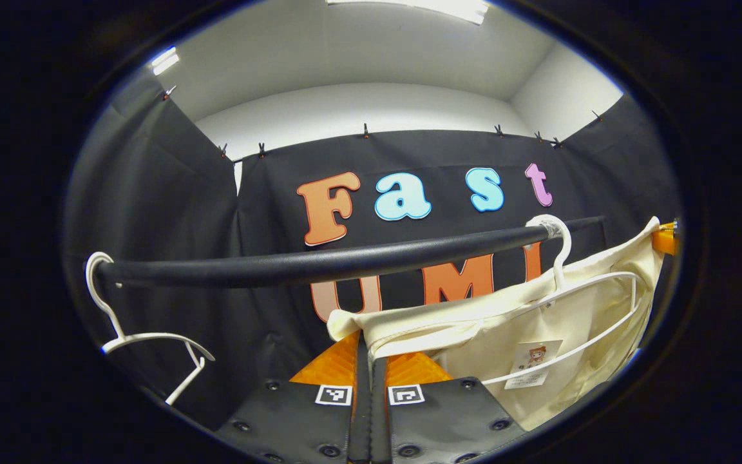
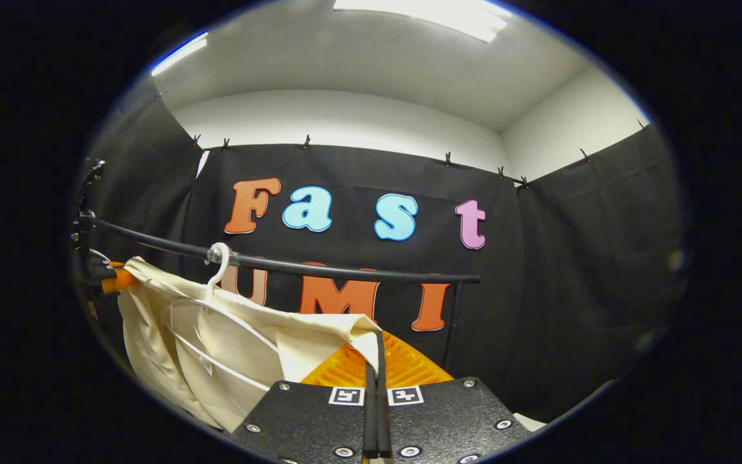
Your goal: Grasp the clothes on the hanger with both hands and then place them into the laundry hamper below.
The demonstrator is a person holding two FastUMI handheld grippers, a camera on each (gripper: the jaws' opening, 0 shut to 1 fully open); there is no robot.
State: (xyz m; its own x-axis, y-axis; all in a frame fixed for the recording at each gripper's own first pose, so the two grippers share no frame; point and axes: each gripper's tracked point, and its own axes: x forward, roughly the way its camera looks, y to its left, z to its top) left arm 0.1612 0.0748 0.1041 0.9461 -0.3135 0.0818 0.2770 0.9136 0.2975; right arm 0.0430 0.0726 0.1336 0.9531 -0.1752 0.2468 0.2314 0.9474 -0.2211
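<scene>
I have the left gripper [image 1: 363,361] and the right gripper [image 2: 376,361] each pinched on a shoulder of the cream garment [image 1: 525,335], which hangs from the white hanger [image 1: 564,290] on the black rail [image 1: 319,261]. Next I should lift both shoulders evenly clear of the hanger, without snagging, then lower.

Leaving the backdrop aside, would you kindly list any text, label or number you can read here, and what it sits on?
Paper tag on the cream garment: print too small to read.
Square markers on the left gripper and right gripper: coded patterns, no words.
Nothing else carries text.
</scene>
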